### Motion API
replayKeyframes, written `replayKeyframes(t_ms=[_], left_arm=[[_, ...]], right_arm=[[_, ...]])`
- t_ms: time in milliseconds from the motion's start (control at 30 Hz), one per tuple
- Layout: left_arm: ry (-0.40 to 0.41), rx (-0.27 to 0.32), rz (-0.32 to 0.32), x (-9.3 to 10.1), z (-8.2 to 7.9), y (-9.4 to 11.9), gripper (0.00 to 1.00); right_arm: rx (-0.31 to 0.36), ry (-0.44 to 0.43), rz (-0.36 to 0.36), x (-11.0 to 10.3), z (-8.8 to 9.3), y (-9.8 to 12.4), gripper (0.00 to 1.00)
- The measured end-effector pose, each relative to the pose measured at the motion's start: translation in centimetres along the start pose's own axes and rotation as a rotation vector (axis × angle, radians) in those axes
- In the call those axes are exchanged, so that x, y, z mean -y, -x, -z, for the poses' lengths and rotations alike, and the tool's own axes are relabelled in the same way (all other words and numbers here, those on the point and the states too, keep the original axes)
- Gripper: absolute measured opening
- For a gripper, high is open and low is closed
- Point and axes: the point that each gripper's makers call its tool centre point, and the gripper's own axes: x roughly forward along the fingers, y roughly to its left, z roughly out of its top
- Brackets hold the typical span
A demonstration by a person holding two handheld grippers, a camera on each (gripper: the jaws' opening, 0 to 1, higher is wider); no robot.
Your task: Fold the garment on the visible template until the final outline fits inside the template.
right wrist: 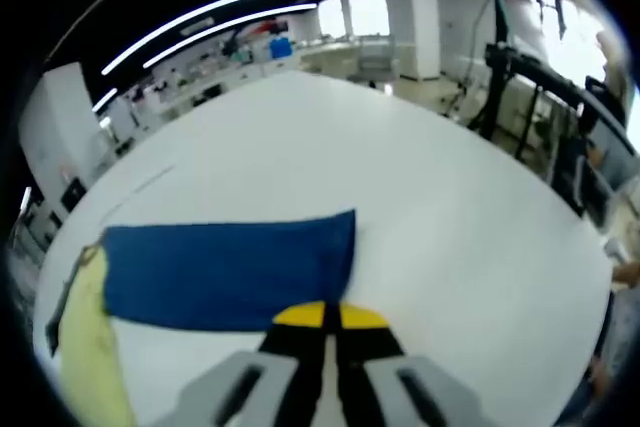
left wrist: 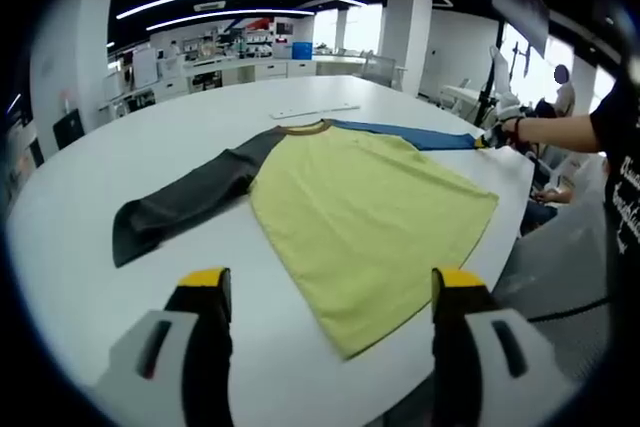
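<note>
Shirt [left wrist: 370,212] is lying flat on the white table [left wrist: 90,217], nothing folded yet. Your right gripper [right wrist: 326,315] is pinched shut on the blue sleeve [right wrist: 225,272] edge; your left gripper [left wrist: 330,292] hangs open near the hem. Next I'd fold that sleeve across the yellow body.

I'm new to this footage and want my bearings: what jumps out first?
A yellow-green shirt lies spread flat on a large white table, with one dark grey sleeve stretched out to the left in the left gripper view and a blue sleeve on the far side. The right gripper is shut at the blue sleeve's edge, while the left gripper hangs open near the hem.
</note>
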Motion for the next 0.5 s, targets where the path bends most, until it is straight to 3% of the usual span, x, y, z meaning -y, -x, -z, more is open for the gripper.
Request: replayKeyframes(t_ms=[167,500], left_arm=[[0.041,0.023,0.026,0.4,-0.4,0.2,0.84],[0.040,0.020,0.033,0.6,-0.4,0.2,0.88]], right_arm=[[0.015,-0.002,-0.018,-0.1,-0.8,0.4,0.00],[0.043,0.050,-0.058,-1.5,-2.8,1.0,0.00]])
